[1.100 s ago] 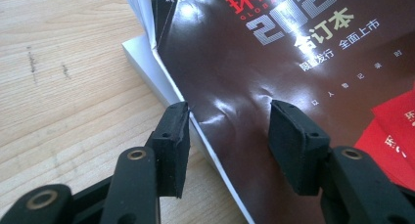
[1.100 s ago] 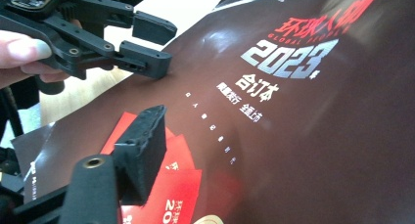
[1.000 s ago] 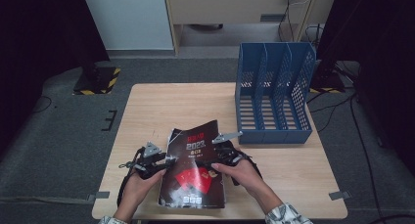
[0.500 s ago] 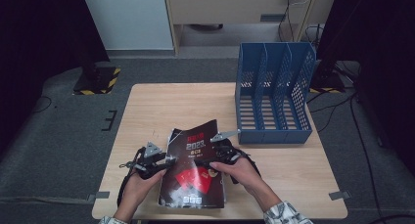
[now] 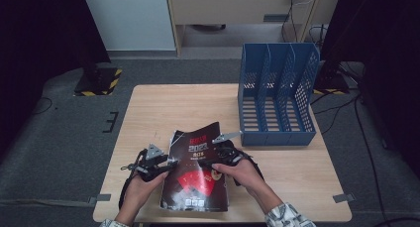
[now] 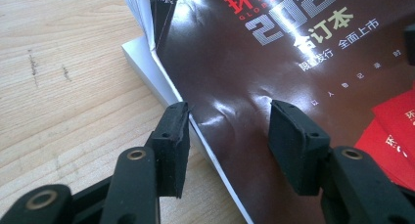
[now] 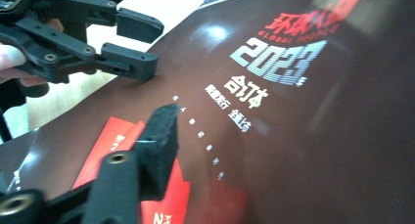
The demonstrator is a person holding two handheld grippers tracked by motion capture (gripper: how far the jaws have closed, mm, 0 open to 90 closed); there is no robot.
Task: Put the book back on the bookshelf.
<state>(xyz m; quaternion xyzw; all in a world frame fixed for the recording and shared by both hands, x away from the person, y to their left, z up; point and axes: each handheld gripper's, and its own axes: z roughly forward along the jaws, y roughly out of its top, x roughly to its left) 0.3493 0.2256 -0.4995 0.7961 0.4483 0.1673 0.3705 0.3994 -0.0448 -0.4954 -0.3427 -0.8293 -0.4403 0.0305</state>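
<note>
**Right tongs narrow on the cover**

The right tongs (image 5: 210, 160) have just been closing over the magazine (image 5: 195, 180). In the right gripper view one jaw lies on the dark cover and the glossy sheet bulges up beside it; whether the pads press on it cannot be told. In the high view the cover's far edge looks slightly more raised than a second ago.

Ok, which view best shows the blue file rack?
The high view: the blue file rack stands whole at the table's far right, its slots facing up, beyond the magazine. The left gripper view and right gripper view look along the magazine's dark cover instead.
</note>
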